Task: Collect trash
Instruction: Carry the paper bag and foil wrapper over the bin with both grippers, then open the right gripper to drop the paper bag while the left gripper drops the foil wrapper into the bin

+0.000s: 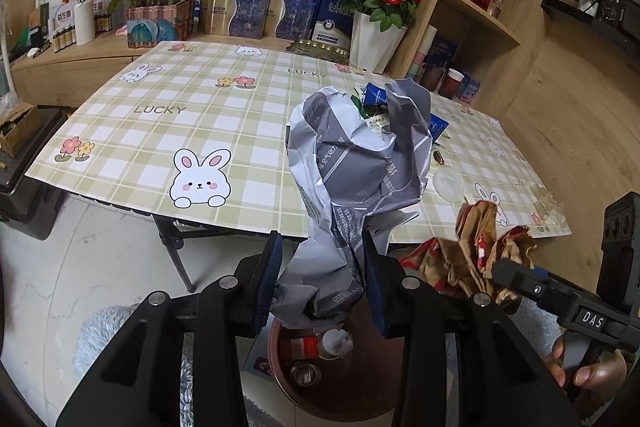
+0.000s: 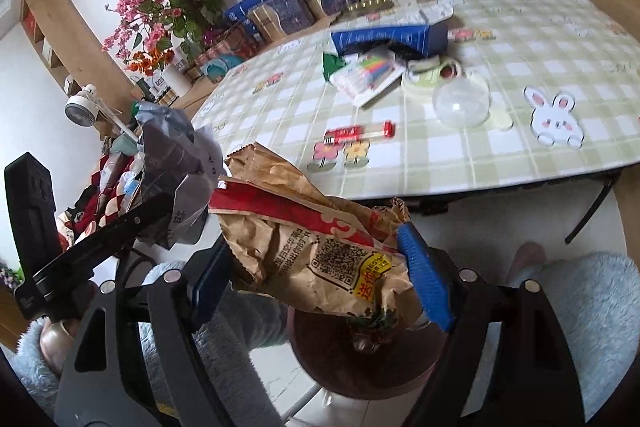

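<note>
My left gripper (image 1: 322, 267) is shut on a crumpled grey plastic mailer bag (image 1: 356, 167), held up over a round brown trash bin (image 1: 344, 367) on the floor. My right gripper (image 2: 316, 267) is shut on a crumpled brown paper bag (image 2: 304, 239) with a red stripe, above the same bin (image 2: 360, 359). The paper bag (image 1: 476, 255) and the right gripper show at the right of the left wrist view; the grey bag (image 2: 176, 163) shows at the left of the right wrist view. The bin holds a few small pieces of trash.
The checked table (image 2: 520, 67) carries a blue box (image 2: 392, 35), a marker pack (image 2: 368, 75), a clear dome lid (image 2: 460, 103), a red tube (image 2: 360, 133) and a small cup. Boxes, flower pots (image 1: 376, 43) and shelves stand behind. A fluffy blue rug lies by the bin.
</note>
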`<control>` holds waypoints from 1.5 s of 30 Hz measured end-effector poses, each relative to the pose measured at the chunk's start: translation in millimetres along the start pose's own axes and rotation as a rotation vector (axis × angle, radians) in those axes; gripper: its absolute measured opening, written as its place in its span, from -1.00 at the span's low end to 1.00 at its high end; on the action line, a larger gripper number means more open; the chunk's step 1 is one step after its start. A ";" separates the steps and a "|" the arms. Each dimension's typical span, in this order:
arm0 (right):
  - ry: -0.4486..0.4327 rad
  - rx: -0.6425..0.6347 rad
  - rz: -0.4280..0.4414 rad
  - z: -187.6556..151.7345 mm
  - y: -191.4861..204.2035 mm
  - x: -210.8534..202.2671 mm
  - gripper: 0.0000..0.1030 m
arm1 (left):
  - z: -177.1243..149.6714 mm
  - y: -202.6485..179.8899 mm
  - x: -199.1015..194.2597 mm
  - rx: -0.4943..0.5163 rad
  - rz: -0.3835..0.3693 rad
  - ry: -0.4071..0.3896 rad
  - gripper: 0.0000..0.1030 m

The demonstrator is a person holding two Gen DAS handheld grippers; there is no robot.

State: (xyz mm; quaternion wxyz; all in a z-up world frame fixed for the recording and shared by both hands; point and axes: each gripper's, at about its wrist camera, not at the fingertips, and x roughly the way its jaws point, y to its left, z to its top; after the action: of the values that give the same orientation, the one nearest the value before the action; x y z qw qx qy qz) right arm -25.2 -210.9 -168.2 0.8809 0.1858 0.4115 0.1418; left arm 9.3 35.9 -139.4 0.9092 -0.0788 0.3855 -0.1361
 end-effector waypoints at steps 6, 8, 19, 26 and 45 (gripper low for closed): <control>0.101 0.101 -0.031 -9.2 -24.0 27.6 0.54 | -5.0 3.6 8.1 -0.014 0.004 0.019 -0.26; 0.142 0.151 -0.035 -12.8 -38.3 39.4 0.54 | -6.7 5.2 10.8 -0.018 0.007 0.024 -0.26; 0.259 0.277 -0.023 -25.8 -70.3 79.2 0.66 | -9.2 6.4 18.7 -0.022 0.013 0.039 -0.26; 0.226 0.267 -0.025 -22.2 -72.1 74.6 0.81 | -11.5 3.4 23.9 -0.007 0.002 0.052 -0.26; -0.193 -0.148 -0.336 4.4 -59.6 19.5 0.88 | -45.9 -19.0 71.2 0.063 -0.118 0.265 -0.24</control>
State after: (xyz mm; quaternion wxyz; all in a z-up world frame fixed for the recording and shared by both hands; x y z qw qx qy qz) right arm -3.9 -257.1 -205.2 0.9387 0.0621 0.3391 0.0042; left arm 20.0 -5.9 -214.8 0.8427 -0.0540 0.4925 -0.2106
